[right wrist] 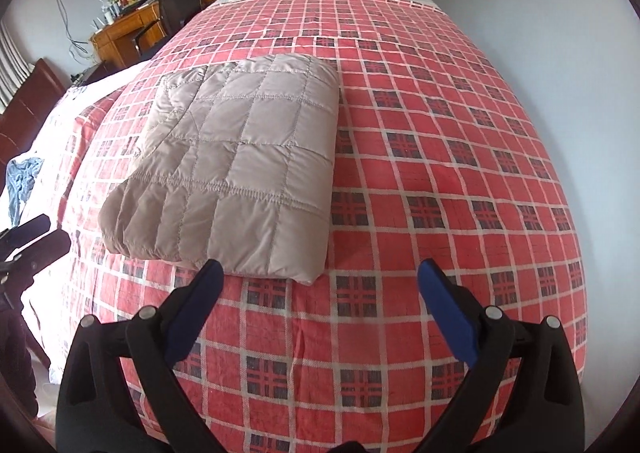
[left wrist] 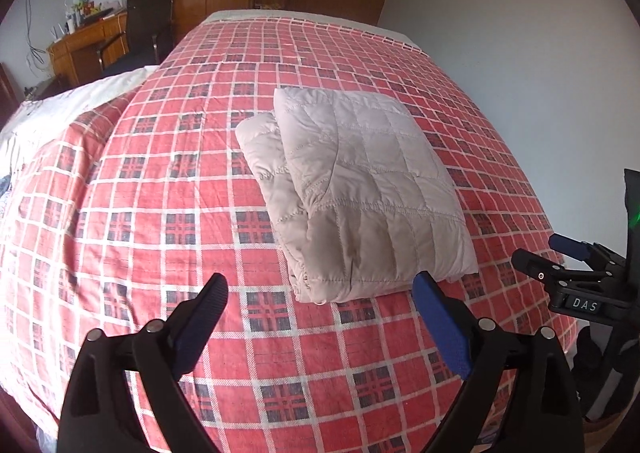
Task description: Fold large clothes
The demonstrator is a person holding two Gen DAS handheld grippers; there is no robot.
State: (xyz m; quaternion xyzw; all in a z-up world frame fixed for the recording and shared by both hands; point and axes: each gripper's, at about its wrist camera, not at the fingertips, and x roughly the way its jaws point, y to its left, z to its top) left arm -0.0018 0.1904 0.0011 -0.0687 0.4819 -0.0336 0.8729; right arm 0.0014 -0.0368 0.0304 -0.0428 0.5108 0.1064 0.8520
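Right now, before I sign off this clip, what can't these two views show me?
- Folded quilted jacket: layers underneath and inside, hidden by its top panel in both views.
- Bed near edge: blocked by left hand-held gripper and right hand-held gripper, both open and empty.
- Desk clutter: too small.
- The person: out of frame.

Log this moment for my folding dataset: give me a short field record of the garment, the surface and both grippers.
garment: beige quilted jacket, folded into a compact rectangle
surface: bed with red plaid cover
garment placement: lying flat on the cover, nothing on top of it
left gripper: open, empty, held short of the jacket's near edge
right gripper: open, empty, near the jacket's near corner
contact: neither gripper's fingers visibly grip the fabric
fold state: appears finished
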